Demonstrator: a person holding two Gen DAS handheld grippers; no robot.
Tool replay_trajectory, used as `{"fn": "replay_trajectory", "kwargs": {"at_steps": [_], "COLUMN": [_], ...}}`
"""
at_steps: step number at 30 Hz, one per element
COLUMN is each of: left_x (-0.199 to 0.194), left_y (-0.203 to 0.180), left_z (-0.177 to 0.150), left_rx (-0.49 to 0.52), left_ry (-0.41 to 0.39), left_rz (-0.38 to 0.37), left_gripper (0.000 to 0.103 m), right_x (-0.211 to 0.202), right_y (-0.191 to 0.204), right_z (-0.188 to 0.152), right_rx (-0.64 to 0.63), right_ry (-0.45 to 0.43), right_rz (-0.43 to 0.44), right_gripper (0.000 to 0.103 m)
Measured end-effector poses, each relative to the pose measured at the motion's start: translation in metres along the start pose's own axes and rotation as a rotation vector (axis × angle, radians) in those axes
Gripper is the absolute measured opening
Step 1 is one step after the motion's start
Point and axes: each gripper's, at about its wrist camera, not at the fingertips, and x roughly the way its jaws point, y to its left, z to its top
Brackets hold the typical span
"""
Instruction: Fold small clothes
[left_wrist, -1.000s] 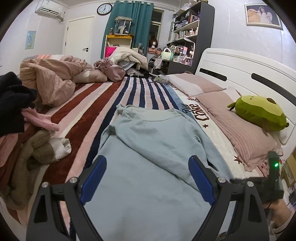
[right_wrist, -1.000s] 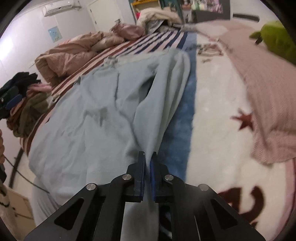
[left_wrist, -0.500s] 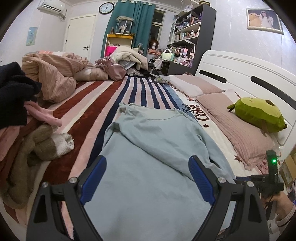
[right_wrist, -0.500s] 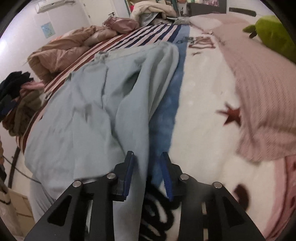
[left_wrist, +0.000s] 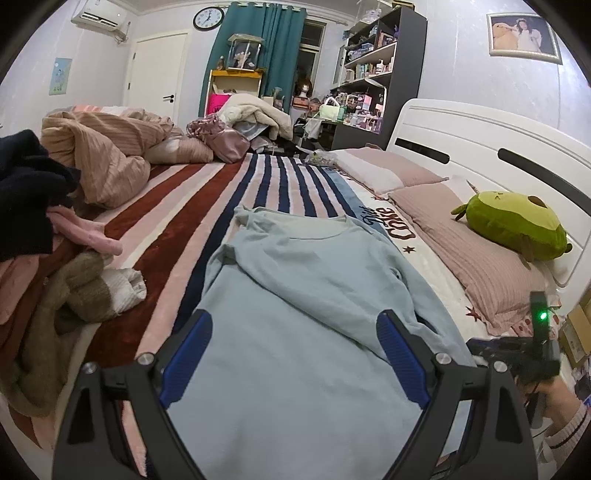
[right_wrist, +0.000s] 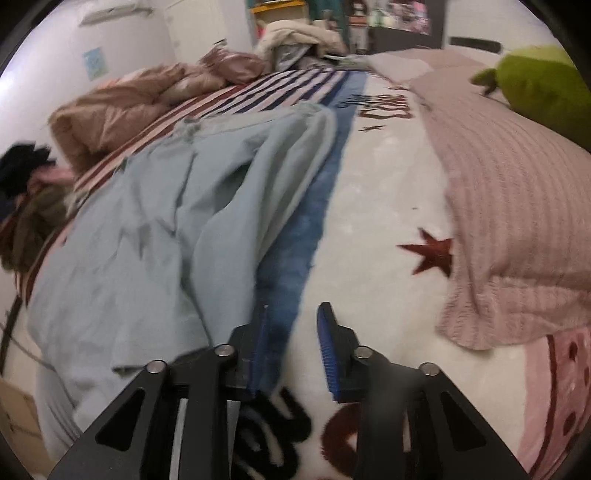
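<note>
Bedroom interior under dim, cool indoor light. Pale walls (left_wrist: 461, 55) carry a round clock (left_wrist: 208, 17), an air conditioner (left_wrist: 103, 16), a small poster (left_wrist: 57, 75) and a framed picture (left_wrist: 522, 34). A white door (left_wrist: 157, 70) stands left of a teal curtain (left_wrist: 258, 40), which partly covers a dark window (left_wrist: 310, 55). A yellow-topped cabinet (left_wrist: 236, 88) bears a glass display case (left_wrist: 243, 51). A tall dark shelving unit (left_wrist: 384, 70), crowded with small items, stands beside the white headboard (left_wrist: 480, 147) of the bed (left_wrist: 207, 206), which is covered by a striped blanket.
</note>
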Motion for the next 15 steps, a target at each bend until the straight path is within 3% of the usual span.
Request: {"fn": "replay_trajectory", "kwargs": {"at_steps": [6, 10, 12, 15], "left_x": [-0.003, -0.009, -0.011, -0.011], "left_y": [-0.001, -0.001, -0.001, -0.001], "left_z": [0.001, 0.001, 0.002, 0.003], "left_rx": [0.004, 0.0, 0.002, -0.004], "left_ry": [-0.003, -0.012, -0.014, -0.015], "left_rz": [0.005, 0.001, 0.003, -0.006], "left_gripper": [0.089, 0.089, 0.089, 0.089], "right_x": [-0.002, -0.005, 0.0, 0.01], "right_y": [0.018, 0.032, 0.036, 0.04], "right_z": [0.0, 0.003, 0.001, -0.001], "right_rx": [-0.024, -0.047, -0.039, -0.026], "right_ry": [-0.034, -0.051, -0.032, -0.004], "right_rz": [0.084, 0.1, 0.094, 0.084], "right_gripper": [0.016, 0.017, 0.023, 0.024]}}
